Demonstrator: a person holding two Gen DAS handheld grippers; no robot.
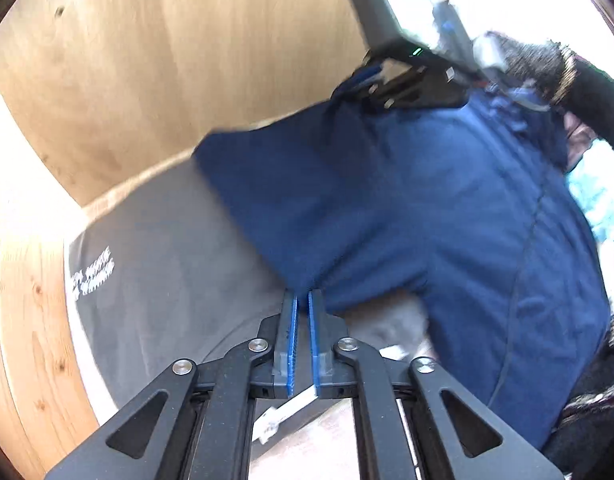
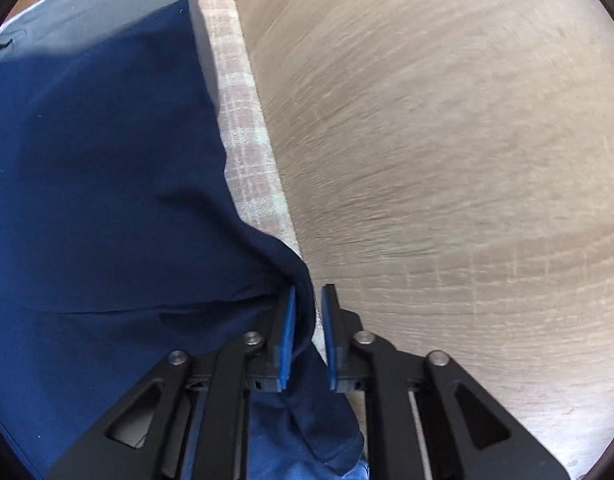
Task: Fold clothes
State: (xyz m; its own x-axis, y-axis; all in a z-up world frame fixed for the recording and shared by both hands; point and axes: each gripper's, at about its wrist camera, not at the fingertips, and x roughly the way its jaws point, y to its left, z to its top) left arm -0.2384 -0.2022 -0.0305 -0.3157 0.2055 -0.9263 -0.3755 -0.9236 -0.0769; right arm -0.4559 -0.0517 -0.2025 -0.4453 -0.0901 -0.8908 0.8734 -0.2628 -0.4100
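Navy garment (image 1: pixel 427 200) pinched by both grippers' fingers (image 1: pixel 291 320) (grey shirt's (image 1: pixel 155 264) print unreadable).

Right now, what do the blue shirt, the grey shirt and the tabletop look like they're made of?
Blue shirt: soft matte knit, probably cotton jersey; it drapes and creases limply and shows a stitched seam. Grey shirt: similar matte jersey, with white printed lettering. Tabletop: pale wood or wood-look laminate with a low sheen; grain lines show, though blur hides more.
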